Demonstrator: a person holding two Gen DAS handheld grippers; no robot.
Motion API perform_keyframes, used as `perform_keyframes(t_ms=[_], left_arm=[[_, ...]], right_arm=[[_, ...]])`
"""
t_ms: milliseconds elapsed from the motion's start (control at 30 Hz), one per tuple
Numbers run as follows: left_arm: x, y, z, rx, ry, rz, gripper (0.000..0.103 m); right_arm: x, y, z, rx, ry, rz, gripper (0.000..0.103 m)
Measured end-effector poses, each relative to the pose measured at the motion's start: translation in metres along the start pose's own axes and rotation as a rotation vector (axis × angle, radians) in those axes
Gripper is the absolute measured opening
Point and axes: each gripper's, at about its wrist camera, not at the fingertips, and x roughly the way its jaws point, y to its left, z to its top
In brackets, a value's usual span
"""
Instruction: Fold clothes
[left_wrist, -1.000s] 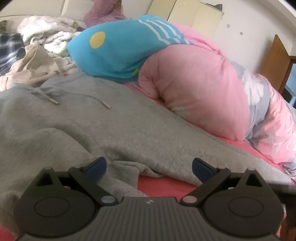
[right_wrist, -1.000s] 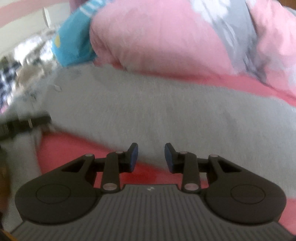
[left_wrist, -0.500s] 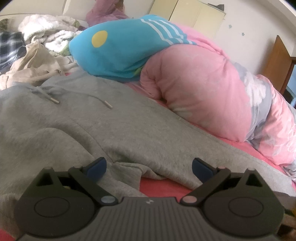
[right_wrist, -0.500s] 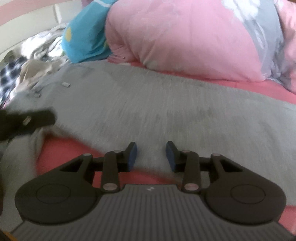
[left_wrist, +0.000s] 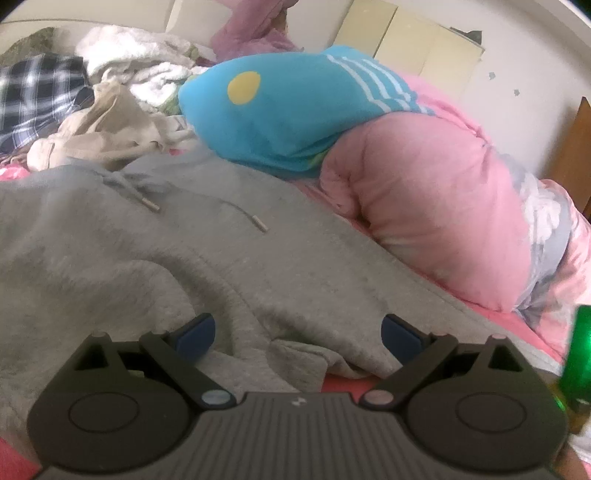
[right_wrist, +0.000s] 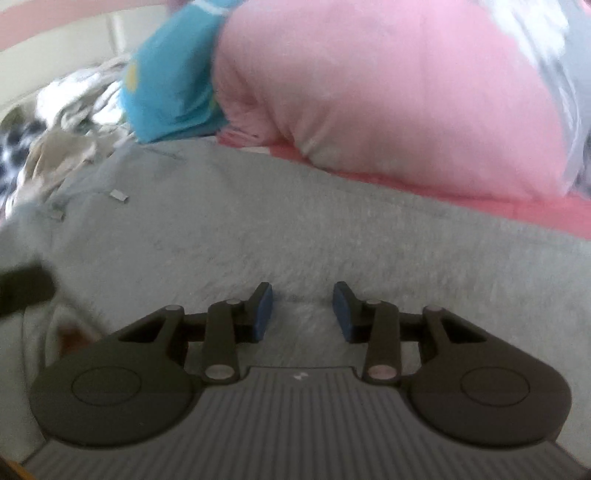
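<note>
Grey hoodie (left_wrist: 229, 266) spread flat on bed w/ pink sheet (left_wrist: 343, 386), hem toward camera, drawstrings (left_wrist: 258, 223) lying on chest area. Hem edge bunched and folded just ahead of left tool (left_wrist: 298, 330). Left tool jaws wide apart, nothing between pads, hovering over hoodie's near edge; sheet visible in small gap under hem.

Right tool (right_wrist: 303, 312) over hoodie (right_wrist: 295, 229) too, jaws partly apart and have just been opening a bit; only grey fabric under the gap, pads not pinching it as far as visible. Right view blurry.

Behind hoodie: pink duvet (left_wrist: 443, 206) rolled up, blue pillow (left_wrist: 280, 110) w/ yellow dot and white stripes resting on duvet's left end. Far left: pile of clothes – beige garment (left_wrist: 99, 136), plaid shirt (left_wrist: 33, 96), white fluffy stuff (left_wrist: 140, 62). Green object (left_wrist: 580, 354) at right edge of left view, can't tell what. Dark blurred shape (right_wrist: 22, 291) at left edge of right view, likely left tool's body.
</note>
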Motion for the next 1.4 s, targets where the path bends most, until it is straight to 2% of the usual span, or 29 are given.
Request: perform_keyframes(t_ms=[100,200,333,467,600,700,767,900,967,1100,1167,1300,1400], left_arm=[[0.001,0.000,0.000,0.001,0.005,0.006,0.098],[0.003,0.001,0.000,0.001,0.010,0.012,0.098],[0.004,0.001,-0.001,0.002,0.017,0.020,0.098],[0.005,0.002,0.000,-0.002,0.020,0.020,0.098],[0.006,0.002,0.000,-0.006,0.025,0.020,0.098],[0.006,0.002,0.000,-0.005,0.027,0.023,0.098],[0.007,0.001,0.000,-0.002,0.027,0.026,0.098],[0.007,-0.001,-0.002,0.007,0.026,0.034,0.098],[0.006,-0.002,-0.003,0.011,0.025,0.036,0.099],[0.007,-0.003,-0.004,0.023,0.024,0.040,0.099],[0.007,-0.004,-0.005,0.028,0.023,0.042,0.100],[0.007,-0.005,-0.006,0.035,0.019,0.045,0.101],[0.007,-0.005,-0.006,0.040,0.016,0.048,0.102]], right_arm=[[-0.020,-0.001,-0.010,0.027,0.033,0.054,0.037],[-0.045,0.002,-0.028,-0.003,0.034,0.064,0.037],[-0.071,-0.006,-0.042,0.074,0.026,0.089,0.042],[-0.087,-0.017,-0.031,0.129,-0.008,0.086,0.044],[-0.082,-0.052,-0.017,0.207,-0.056,-0.045,0.046],[-0.072,-0.079,-0.023,0.240,-0.026,-0.173,0.047],[-0.070,-0.095,-0.038,0.230,0.051,-0.198,0.048],[-0.113,-0.103,-0.059,0.139,0.094,-0.140,0.055],[-0.139,-0.109,-0.068,0.123,0.117,-0.162,0.056],[-0.181,-0.149,-0.070,0.195,-0.033,-0.262,0.056],[-0.189,-0.174,-0.066,0.269,-0.105,-0.319,0.056],[-0.168,-0.200,-0.068,0.257,-0.158,-0.366,0.058],[-0.132,-0.204,-0.084,0.237,-0.048,-0.346,0.065]])
